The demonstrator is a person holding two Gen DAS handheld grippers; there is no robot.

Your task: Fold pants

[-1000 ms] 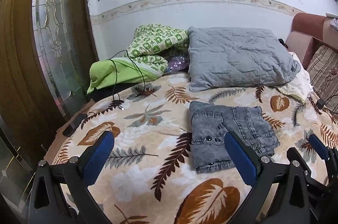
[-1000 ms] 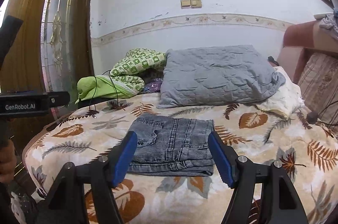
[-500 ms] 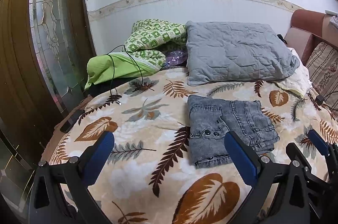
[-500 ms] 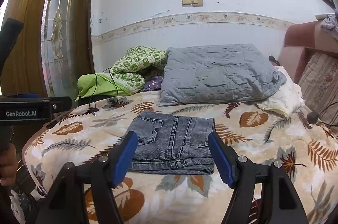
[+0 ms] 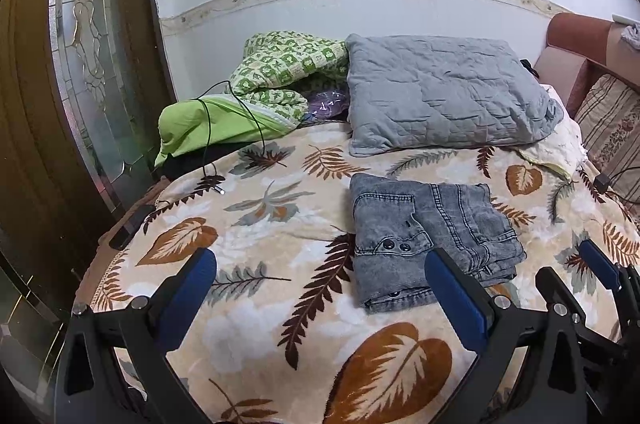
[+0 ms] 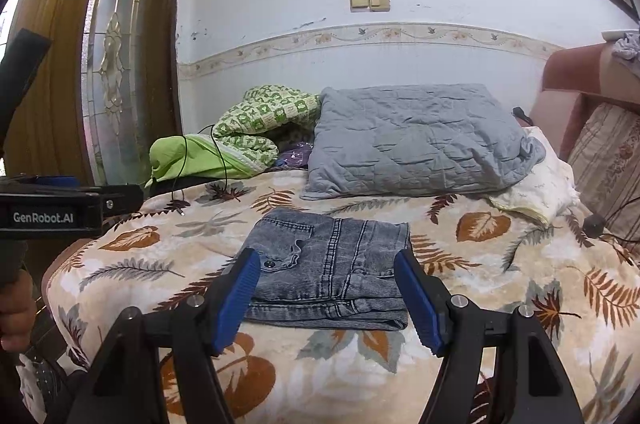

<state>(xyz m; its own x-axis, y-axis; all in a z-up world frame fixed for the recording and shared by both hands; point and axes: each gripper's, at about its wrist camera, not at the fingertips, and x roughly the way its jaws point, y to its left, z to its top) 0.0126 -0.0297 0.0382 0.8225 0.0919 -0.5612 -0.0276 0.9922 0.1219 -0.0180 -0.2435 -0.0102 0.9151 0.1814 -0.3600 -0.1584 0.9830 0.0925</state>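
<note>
One bed (image 5: 260,236), plush leaf-print blanket; one grey quilted pillow (image 5: 440,96) at 12 o'clock; one green patterned quilt (image 5: 288,64) at 11 o'clock. One pair of grey denim pants (image 6: 332,264), folded into a rectangle, mid-bed. Two blue-padded grippers, left gripper (image 5: 320,288) and right gripper (image 6: 328,300): both wide apart, empty.

Leaf-print blanket (image 5: 280,304) covers the bed. Grey quilted pillow (image 5: 440,100) at the wall, green checked quilt (image 5: 288,64) bunched beside it, black cable (image 5: 208,140) draped over. Glass-panel door (image 5: 88,64) left.
</note>
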